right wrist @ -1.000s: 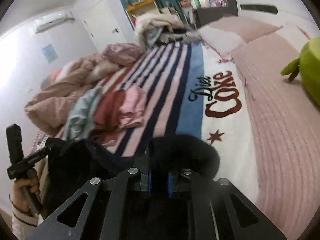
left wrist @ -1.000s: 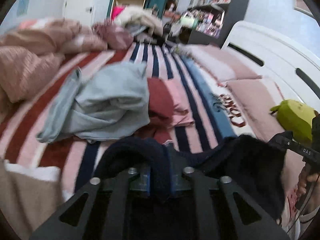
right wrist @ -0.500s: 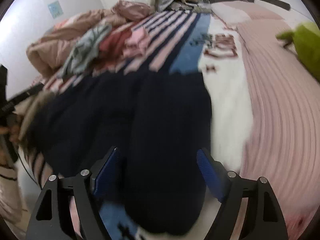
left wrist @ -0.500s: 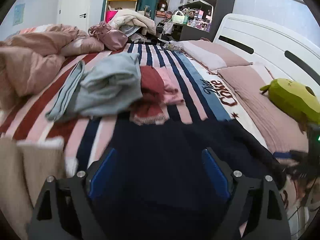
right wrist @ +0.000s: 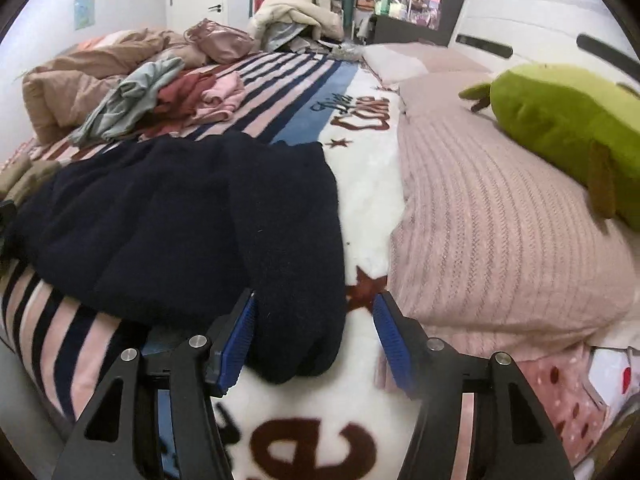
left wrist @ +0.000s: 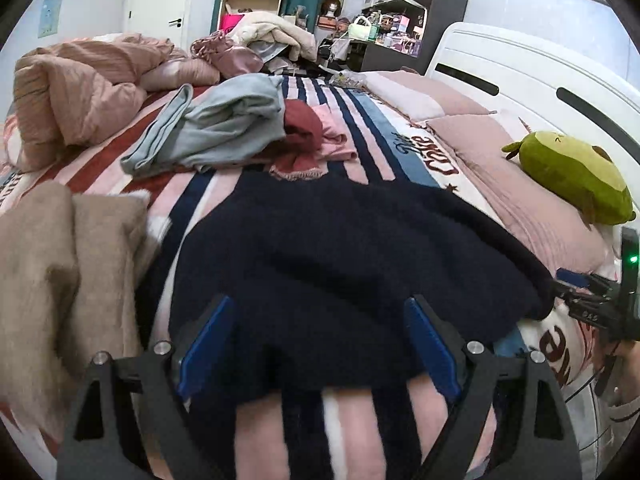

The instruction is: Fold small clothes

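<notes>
A dark navy knit garment lies spread on the striped blanket near the bed's front edge; it also shows in the right wrist view. My left gripper is open, its blue pads either side of the garment's near hem, holding nothing. My right gripper is open over the garment's right near corner, holding nothing. The right gripper also shows at the right edge of the left wrist view.
A pile of grey, dark red and pink clothes lies further back. A beige garment sits at the left. A green plush toy rests on the pink pillows. A rumpled pink duvet lies at back left.
Both grippers were shut on the navy garment and held it up; they have opened and let it go. It now lies flat on the blanket, and both grippers have drawn back slightly.
</notes>
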{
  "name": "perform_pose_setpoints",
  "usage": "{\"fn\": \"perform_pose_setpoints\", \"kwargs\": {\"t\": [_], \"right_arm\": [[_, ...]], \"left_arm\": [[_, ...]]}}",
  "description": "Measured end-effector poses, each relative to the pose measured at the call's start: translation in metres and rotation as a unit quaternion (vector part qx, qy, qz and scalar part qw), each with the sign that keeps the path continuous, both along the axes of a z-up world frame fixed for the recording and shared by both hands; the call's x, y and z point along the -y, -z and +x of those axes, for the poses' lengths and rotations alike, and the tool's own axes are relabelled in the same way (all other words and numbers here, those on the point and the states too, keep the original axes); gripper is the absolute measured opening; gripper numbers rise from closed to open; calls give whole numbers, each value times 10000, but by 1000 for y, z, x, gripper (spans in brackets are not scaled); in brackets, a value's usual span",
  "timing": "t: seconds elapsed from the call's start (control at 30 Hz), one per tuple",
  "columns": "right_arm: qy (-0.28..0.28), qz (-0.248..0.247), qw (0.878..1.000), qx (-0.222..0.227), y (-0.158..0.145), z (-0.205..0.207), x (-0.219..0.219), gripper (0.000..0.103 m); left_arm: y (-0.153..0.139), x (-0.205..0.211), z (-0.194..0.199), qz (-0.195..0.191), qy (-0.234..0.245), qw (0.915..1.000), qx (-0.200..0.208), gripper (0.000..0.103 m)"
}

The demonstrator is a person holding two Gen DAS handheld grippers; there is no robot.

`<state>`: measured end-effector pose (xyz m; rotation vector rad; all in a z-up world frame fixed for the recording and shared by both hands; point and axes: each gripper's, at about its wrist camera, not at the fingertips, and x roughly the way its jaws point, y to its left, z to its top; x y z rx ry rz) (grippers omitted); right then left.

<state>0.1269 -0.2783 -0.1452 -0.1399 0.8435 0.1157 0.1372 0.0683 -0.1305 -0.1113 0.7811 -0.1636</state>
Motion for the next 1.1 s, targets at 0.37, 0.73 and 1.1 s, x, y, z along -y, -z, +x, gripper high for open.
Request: {"fn": "perform_pose_setpoints", "kwargs": {"t": [0.37,0.73,1.1], "right_arm": [[-1145,1037,9877,220,-26,-30,-68,67],[-1377,1382,9807,-76,9,-5,-85,34],[-1747,1979,9609,-841,45,38,-127,0]], "left_arm": [[47,-16,-45,-1253,294,9892,-695,91],[78,-24,20,-2594,-152,9641,-545,92],[62,-18,51,-2090,-619,9758,-180,30]]}}
